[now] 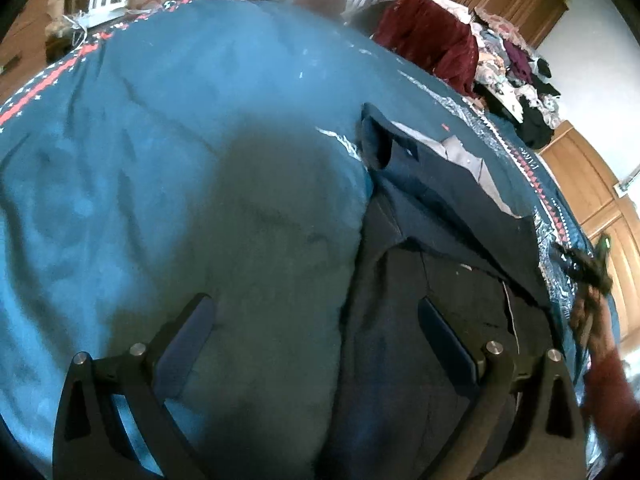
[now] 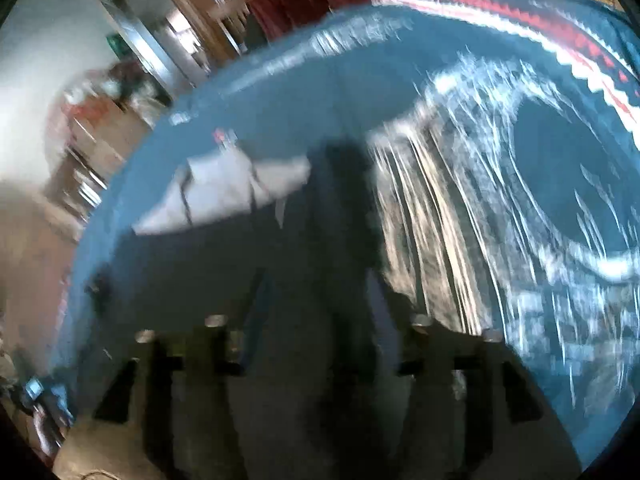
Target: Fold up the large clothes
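With the dark navy garment lying part-folded on the blue bedspread, both the left gripper and right gripper hang open and empty, so the next fold likely calls for a fresh grasp on an edge.

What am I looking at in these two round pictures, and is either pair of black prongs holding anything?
Each picture comes from a camera on a hand-held gripper, looking along its two fingers. A person carries one in each hand. The left gripper hovers open over a blue bedspread, at the edge of a dark navy garment with pale lining. The right gripper view is blurred; its fingers stand apart over the same garment, gripping nothing. A clothes pile sits behind.
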